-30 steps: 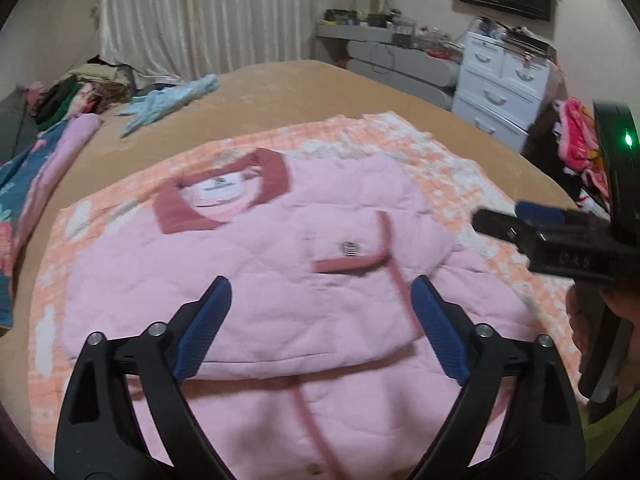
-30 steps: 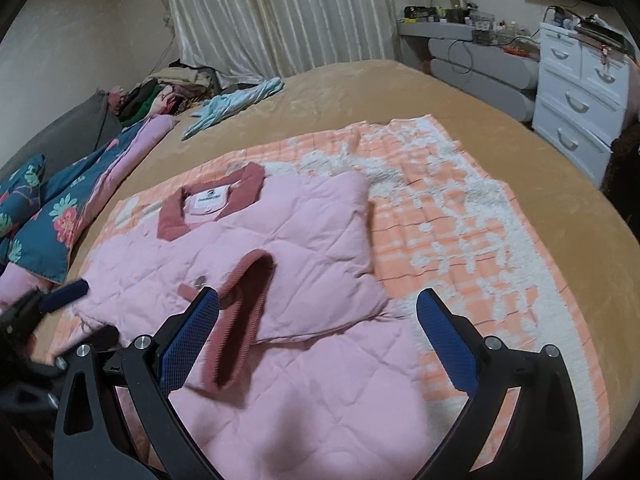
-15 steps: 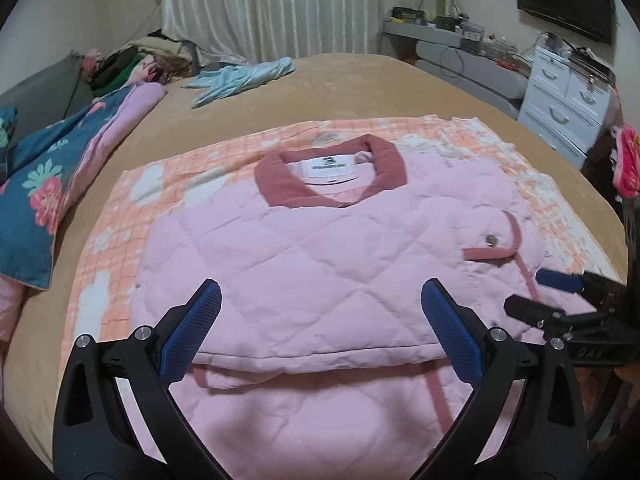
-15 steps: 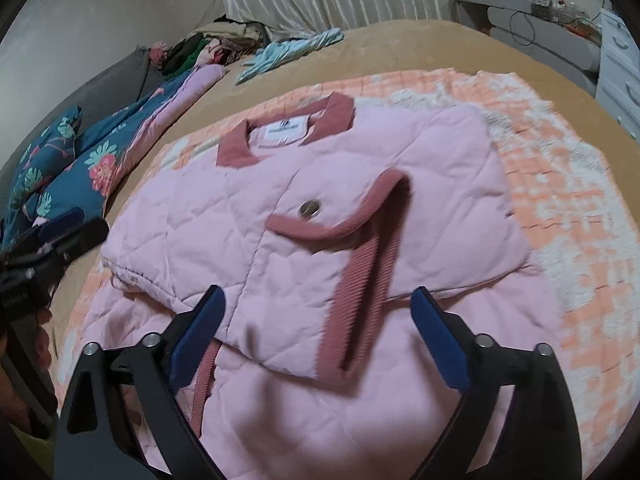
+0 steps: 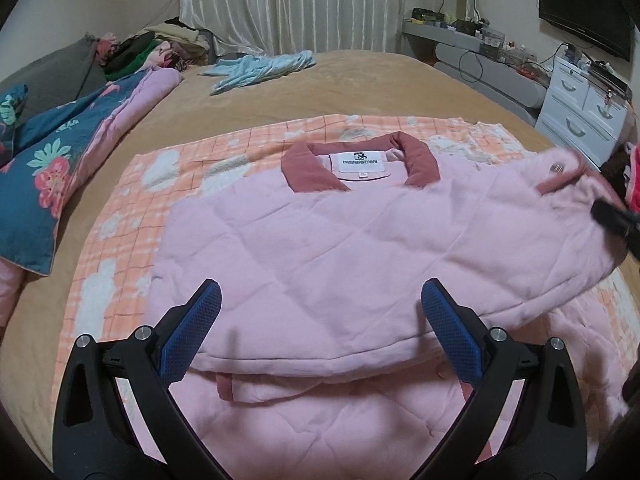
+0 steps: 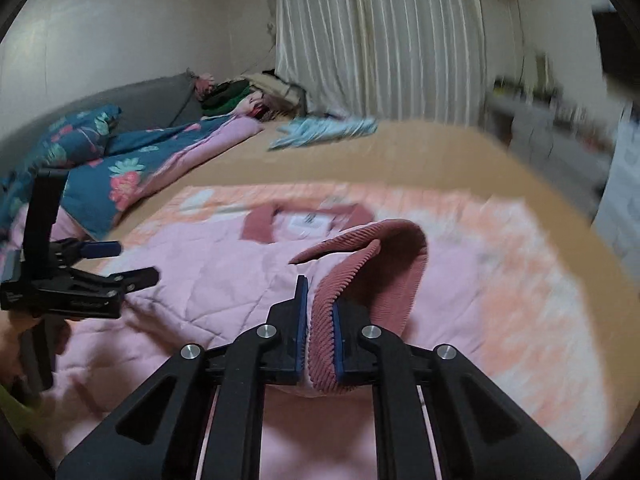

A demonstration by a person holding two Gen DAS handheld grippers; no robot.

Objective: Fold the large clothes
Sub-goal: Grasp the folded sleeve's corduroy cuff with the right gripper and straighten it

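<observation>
A pink quilted jacket (image 5: pixel 340 252) with a dark-rose collar (image 5: pixel 356 164) lies partly folded on an orange checked blanket (image 5: pixel 132 200) on the bed. My left gripper (image 5: pixel 320 320) is open and empty, hovering over the jacket's near folded edge. My right gripper (image 6: pixel 319 320) is shut on the jacket's dark-rose ribbed cuff (image 6: pixel 360 264) and lifts it off the jacket. In the left wrist view the raised sleeve (image 5: pixel 560 184) shows at the right with the right gripper's tip (image 5: pixel 612 216). The left gripper also shows open in the right wrist view (image 6: pixel 124 262).
A blue floral quilt (image 5: pixel 48 152) lies along the bed's left side. A light-blue garment (image 5: pixel 260 68) and a pile of clothes (image 5: pixel 160 44) sit at the far end. White drawers (image 5: pixel 580 116) stand at the right past the bed's edge.
My right gripper has closed on the ribbed cuff and lifted the sleeve up from the jacket. My left gripper stays open and has shifted slightly over the near fold.
</observation>
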